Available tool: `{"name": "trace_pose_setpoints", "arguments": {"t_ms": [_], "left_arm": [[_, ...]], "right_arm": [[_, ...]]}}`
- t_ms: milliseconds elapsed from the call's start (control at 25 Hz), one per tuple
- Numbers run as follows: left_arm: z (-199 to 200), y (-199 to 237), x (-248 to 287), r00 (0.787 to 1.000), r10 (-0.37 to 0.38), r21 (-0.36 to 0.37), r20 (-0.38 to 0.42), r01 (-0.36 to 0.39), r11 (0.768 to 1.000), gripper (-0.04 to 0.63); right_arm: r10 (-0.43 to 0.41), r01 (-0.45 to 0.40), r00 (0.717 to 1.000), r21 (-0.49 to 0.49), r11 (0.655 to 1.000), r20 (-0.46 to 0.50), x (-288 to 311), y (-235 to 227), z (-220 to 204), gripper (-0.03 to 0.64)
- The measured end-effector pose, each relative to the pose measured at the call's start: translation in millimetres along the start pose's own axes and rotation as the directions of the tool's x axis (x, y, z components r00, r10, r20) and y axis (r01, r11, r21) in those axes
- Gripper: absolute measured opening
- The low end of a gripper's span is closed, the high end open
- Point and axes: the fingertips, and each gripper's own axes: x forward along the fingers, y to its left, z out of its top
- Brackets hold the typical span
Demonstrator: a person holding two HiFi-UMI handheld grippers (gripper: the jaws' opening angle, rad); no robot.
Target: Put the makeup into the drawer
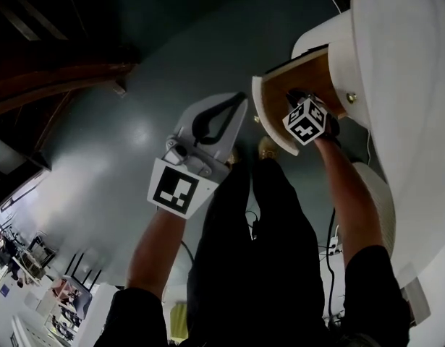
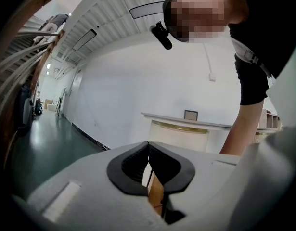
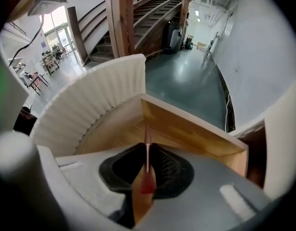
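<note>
In the right gripper view a thin reddish makeup stick (image 3: 147, 150) stands between the black pads of my right gripper (image 3: 147, 147), which is shut on it and points steeply down. Below it is the open wooden drawer (image 3: 186, 129) with its ribbed white curved front (image 3: 95, 100). In the head view my right gripper (image 1: 298, 101) sits over the drawer (image 1: 280, 85), its marker cube hiding the jaws. My left gripper (image 1: 240, 100) hangs to the left of the drawer above the floor. Its jaws (image 2: 148, 146) meet at the tips with nothing between them.
The drawer belongs to a white round cabinet (image 1: 403, 85) at the right. The person's black-clad legs (image 1: 258, 230) stand just below the drawer on a dark green floor (image 1: 135, 85). A wooden staircase (image 3: 123, 23) rises behind. A white counter (image 2: 186, 129) stands by the far wall.
</note>
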Motion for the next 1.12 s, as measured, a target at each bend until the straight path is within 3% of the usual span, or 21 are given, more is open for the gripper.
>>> {"name": "trace_pose_setpoints", "arguments": {"t_ms": [320, 600, 920, 1120], "left_arm": [[-39.4, 22.7, 17.0, 1.000, 0.007, -0.001, -0.029, -0.007, 1.000, 0.011], [-50.1, 27.6, 21.4, 0.999, 0.003, -0.004, -0.051, -0.003, 1.000, 0.011], [-49.1, 19.1, 18.5, 0.998, -0.007, 0.000, -0.061, 0.007, 1.000, 0.011], [-39.5, 5.7, 9.6, 0.998, -0.011, 0.003, -0.061, 0.011, 1.000, 0.011]], "right_arm": [[0.022, -0.025, 0.998, -0.035, 0.999, -0.064, 52.9, -2.2, -11.9, 0.051], [0.044, -0.046, 0.994, -0.014, 0.999, -0.104, 73.5, -3.4, -21.9, 0.052], [0.017, -0.016, 0.998, 0.020, 1.000, -0.055, 57.9, -1.7, -19.2, 0.074], [-0.054, 0.051, 0.998, 0.072, 0.996, 0.045, 16.9, -0.3, -1.4, 0.066]]}}
